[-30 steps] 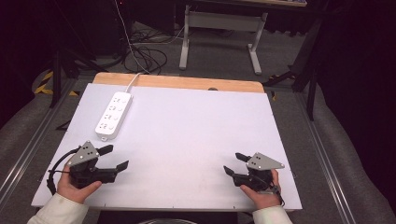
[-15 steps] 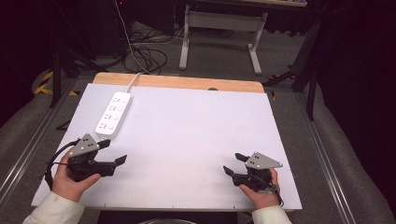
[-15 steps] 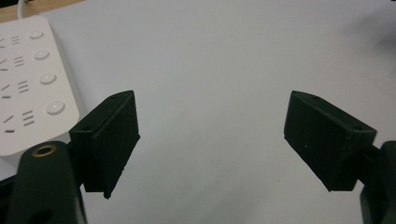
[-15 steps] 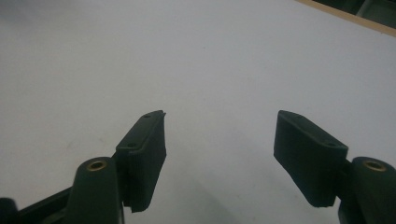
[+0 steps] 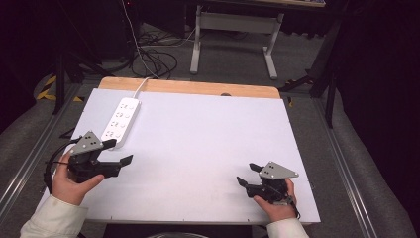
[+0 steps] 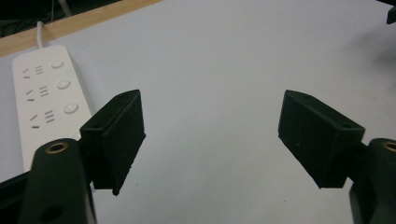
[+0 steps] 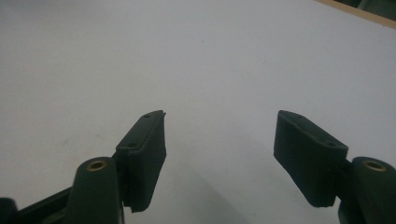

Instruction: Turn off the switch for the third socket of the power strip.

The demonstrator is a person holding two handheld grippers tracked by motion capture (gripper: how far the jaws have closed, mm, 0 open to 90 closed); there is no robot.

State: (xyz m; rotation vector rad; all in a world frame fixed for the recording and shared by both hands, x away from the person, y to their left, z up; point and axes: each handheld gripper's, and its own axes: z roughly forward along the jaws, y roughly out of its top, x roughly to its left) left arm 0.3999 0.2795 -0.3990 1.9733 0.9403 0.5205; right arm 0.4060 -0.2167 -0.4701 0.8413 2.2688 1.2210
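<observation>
A white power strip (image 5: 121,119) lies at the far left of the white tabletop (image 5: 198,139), its cable running off the back edge. My left gripper (image 5: 120,151) hovers just in front of the strip's near end, held in a hand and pointing right. Its jaws stand wide apart with nothing between them, and they have just been closing slightly. The left gripper view has the strip (image 6: 46,93) beside the left jaw of that gripper (image 6: 210,100). My right gripper (image 5: 246,174) rests near the front right, open and empty; its own view (image 7: 219,116) looks over bare white surface.
A wooden strip (image 5: 188,88) borders the table's back edge. Behind it on the floor are cables (image 5: 153,54) and a white desk frame (image 5: 233,34). Metal rails (image 5: 341,163) run along both sides of the table.
My left hand has lifted its gripper and carried it a little away from the front edge, closer to the power strip. The right hand has stayed put.
</observation>
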